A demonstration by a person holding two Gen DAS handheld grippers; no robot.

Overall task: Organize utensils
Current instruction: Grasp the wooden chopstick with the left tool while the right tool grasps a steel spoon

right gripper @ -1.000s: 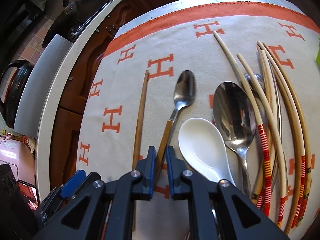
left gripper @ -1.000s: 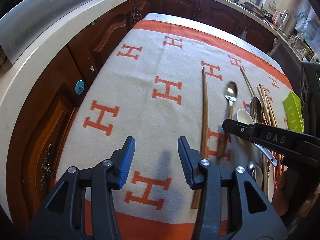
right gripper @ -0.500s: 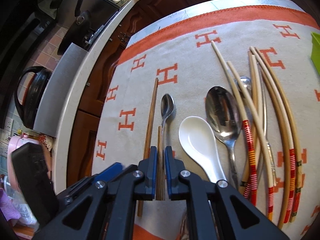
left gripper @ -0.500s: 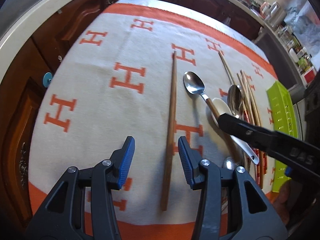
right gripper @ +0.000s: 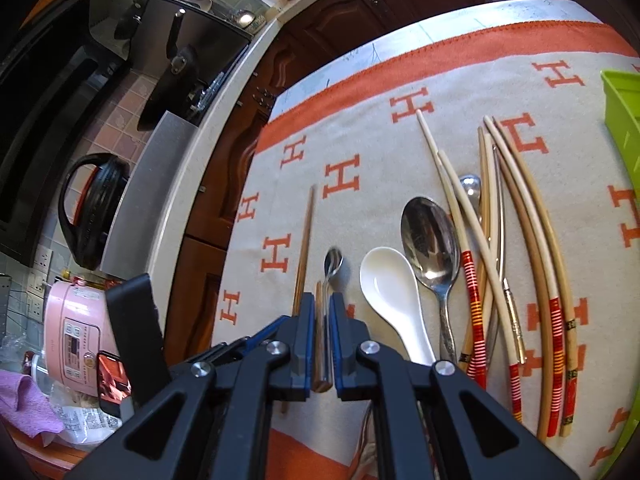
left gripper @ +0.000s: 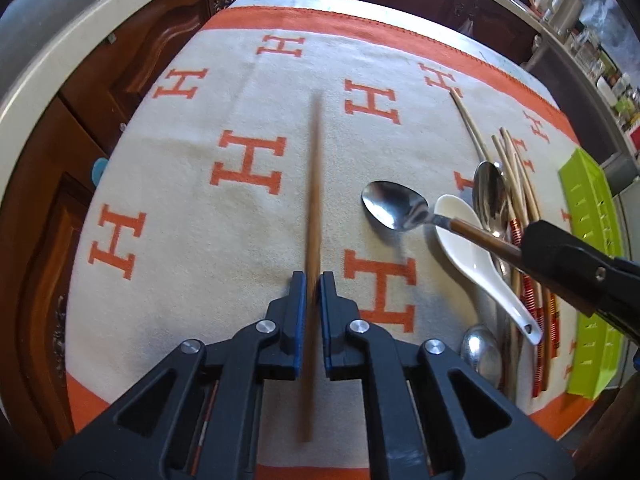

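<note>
The left tongs (left gripper: 313,282) are closed on a brown chopstick (left gripper: 314,184), which runs forward between the pads over the cloth (left gripper: 180,200). To its right, the right tongs (right gripper: 321,308) clamp the spoon (right gripper: 332,264) by its wooden handle, bowl ahead, raised over the white spoon (right gripper: 390,292).

Left gripper (left gripper: 313,288) clamped on a brown chopstick (left gripper: 314,184), blurred, running straight ahead over the cream blanket (left gripper: 200,240) with orange H marks; right gripper (left gripper: 532,240) at right, gripping the wooden handle of a metal spoon (left gripper: 394,206) lifted above a white ceramic spoon (left gripper: 472,248); pale chopsticks (left gripper: 516,176) and a green tray (left gripper: 592,240) beyond.
</note>
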